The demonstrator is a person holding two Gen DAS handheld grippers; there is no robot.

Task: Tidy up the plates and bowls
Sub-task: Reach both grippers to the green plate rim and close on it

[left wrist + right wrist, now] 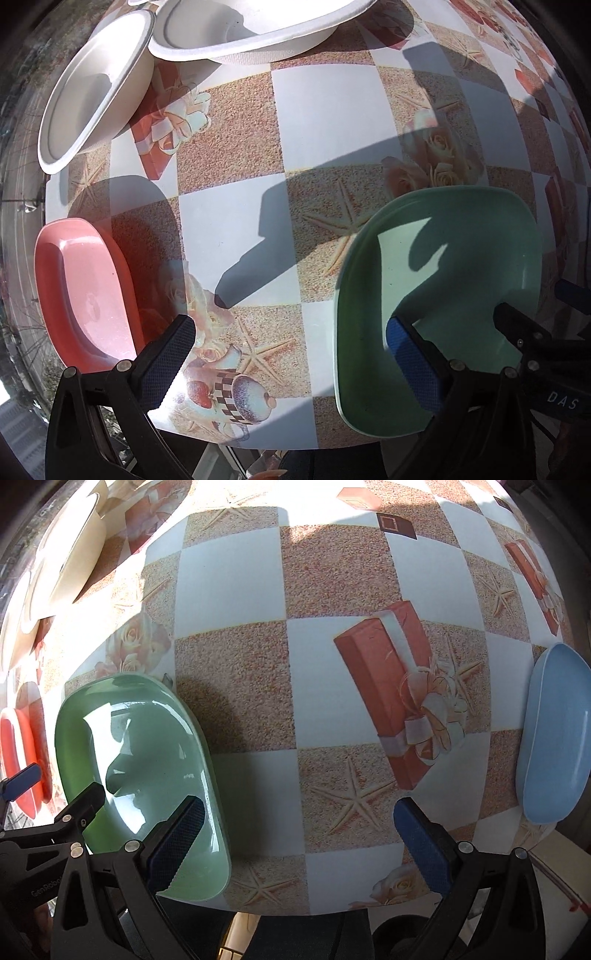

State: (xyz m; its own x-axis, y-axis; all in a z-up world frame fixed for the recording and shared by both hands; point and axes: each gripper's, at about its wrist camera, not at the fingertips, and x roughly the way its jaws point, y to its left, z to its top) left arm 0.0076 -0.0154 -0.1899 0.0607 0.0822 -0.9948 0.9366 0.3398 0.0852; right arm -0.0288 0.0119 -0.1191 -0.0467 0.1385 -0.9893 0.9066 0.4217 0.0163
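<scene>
- Left gripper (291, 354) is hanging over the near table edge with its jaws spread wide and nothing between them; the green plate (436, 295) is lying under its right finger, the pink plate (85, 295) just outside its left finger.
- Right gripper (299, 834) is also standing wide open and empty, its left finger overlapping the green plate's near rim, the blue plate (554, 734) sitting off to its right at the table edge.
- Three white paper bowls (96, 88) are sitting at the far left of the tablecloth (332, 110), two overlapping each other; a third rim is barely showing at the top, so the count is uncertain.
- Risk: both grippers are crowding the same green plate. If both go for it, fingers are likely colliding; the right gripper's fingertip is already showing beside the left one's.
- Risk: the green, pink and blue plates are all appearing to sit close to the table edge. A push in place of a clean pinch is likely sliding one off.
- Risk: plates are lying flat with low, glossy rims. A finger failing to get under the rim is probably skating off or tipping the plate.
- Risk: paper bowls are light, so a hard squeeze is likely crushing the rim, and lifting one is possibly dragging its overlapping neighbour.
- Hard sunlight and shadows are hiding rim edges, making depth judgement poor.
</scene>
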